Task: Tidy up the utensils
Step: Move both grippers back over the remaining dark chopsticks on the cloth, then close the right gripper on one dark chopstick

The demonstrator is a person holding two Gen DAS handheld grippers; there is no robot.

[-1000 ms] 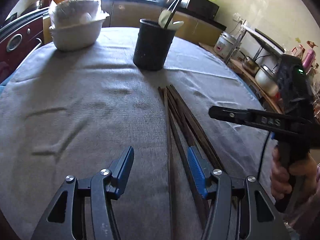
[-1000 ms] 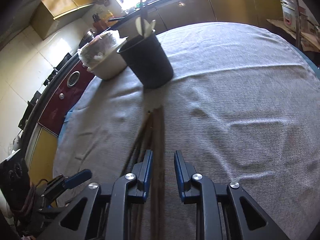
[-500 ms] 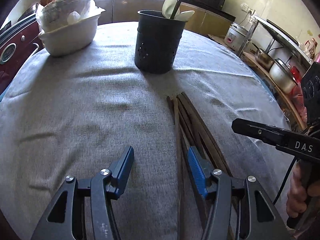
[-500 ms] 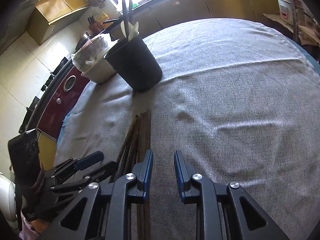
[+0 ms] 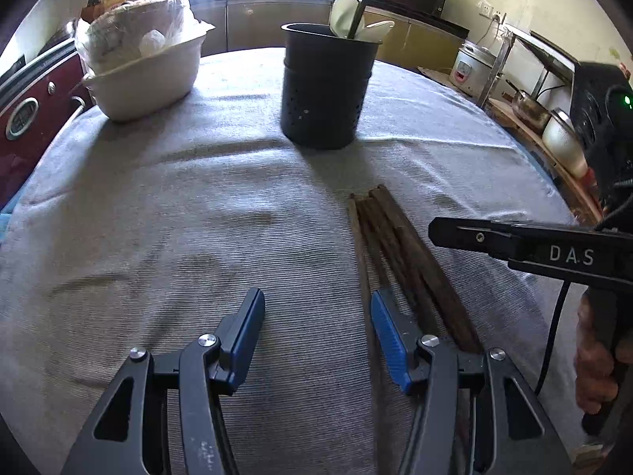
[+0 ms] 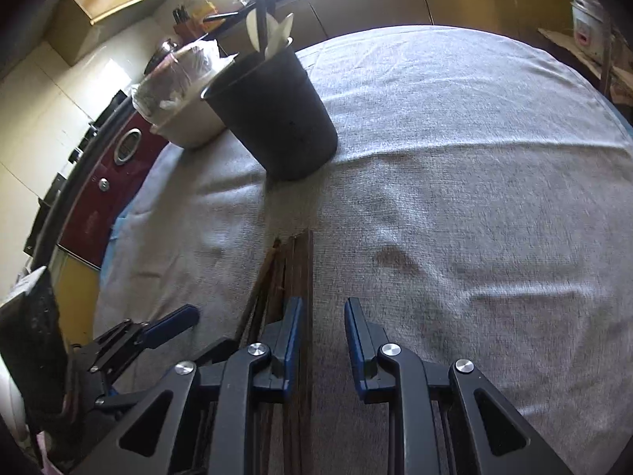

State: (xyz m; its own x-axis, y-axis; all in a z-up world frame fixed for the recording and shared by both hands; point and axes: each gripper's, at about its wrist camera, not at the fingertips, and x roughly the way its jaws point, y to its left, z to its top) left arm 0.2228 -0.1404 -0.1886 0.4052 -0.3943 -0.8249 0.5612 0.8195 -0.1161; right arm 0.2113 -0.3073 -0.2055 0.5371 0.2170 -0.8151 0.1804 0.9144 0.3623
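Observation:
A bundle of dark wooden chopsticks [image 5: 399, 245] lies on the grey tablecloth [image 5: 166, 213]; it also shows in the right wrist view [image 6: 294, 273]. A black perforated utensil holder [image 5: 325, 87] with white spoons and dark chopsticks stands behind them, also in the right wrist view [image 6: 277, 114]. My left gripper [image 5: 316, 316] is open and empty, its right finger over the bundle's near end. My right gripper [image 6: 322, 328] is open and empty, its left finger over the bundle; it shows in the left wrist view [image 5: 514, 243] to the right of the chopsticks.
A white bowl [image 5: 146, 75] holding plastic-wrapped items stands at the back left, next to the holder. A dark red appliance [image 5: 23, 107] is beyond the table's left edge. Shelves with a rice cooker [image 5: 472, 67] and pots are at the right.
Both grippers have moved forward toward the holder, which looks larger. The right gripper shifted so the chopsticks lie under its left finger instead of between the fingers. Both stay open.

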